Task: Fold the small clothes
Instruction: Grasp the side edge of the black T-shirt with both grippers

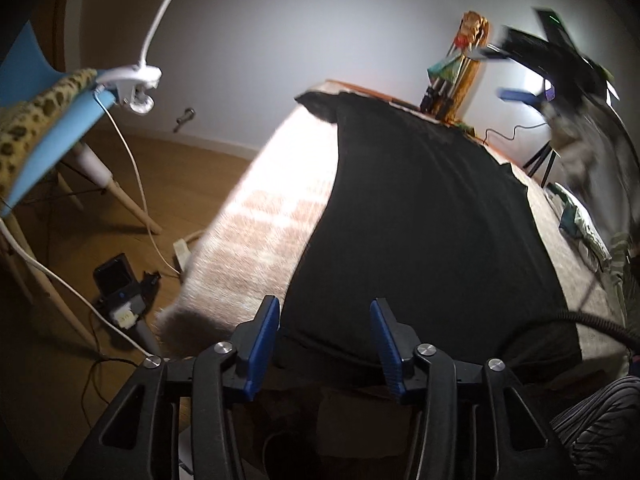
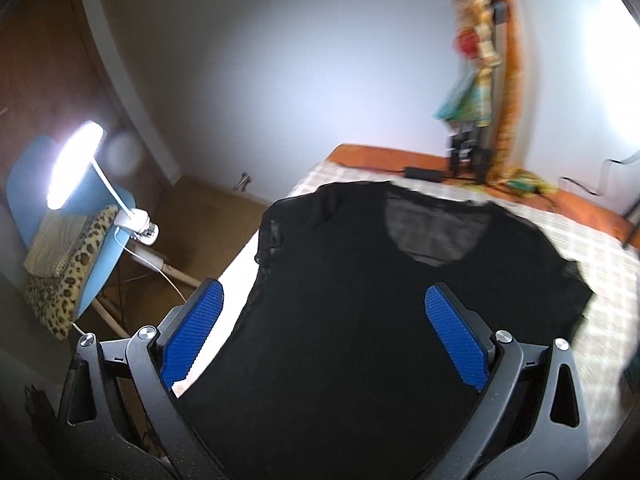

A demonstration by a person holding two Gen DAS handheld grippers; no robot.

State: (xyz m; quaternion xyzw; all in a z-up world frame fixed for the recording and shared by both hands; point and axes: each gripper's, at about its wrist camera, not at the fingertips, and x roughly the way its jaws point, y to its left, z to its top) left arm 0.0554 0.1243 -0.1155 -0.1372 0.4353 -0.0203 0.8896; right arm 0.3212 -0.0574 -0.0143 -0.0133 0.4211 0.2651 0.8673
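Note:
A black short-sleeved top [image 1: 420, 220] lies spread flat on a table covered with a pale checked cloth [image 1: 272, 208]. My left gripper [image 1: 324, 320] is open and empty, its blue pads just above the top's near hem. In the right wrist view the same top [image 2: 360, 300] fills the middle, neckline toward the far wall. My right gripper [image 2: 324, 320] is wide open and empty, held above the top's middle. In the left wrist view the right gripper [image 1: 560, 76] appears blurred, high at the right.
A blue chair [image 1: 52, 148] with a leopard-print cloth and a clamped white lamp [image 2: 76, 164] stands left of the table. Cables and a black device [image 1: 120, 284] lie on the wooden floor. A doll figure [image 2: 476, 80] stands at the table's far edge.

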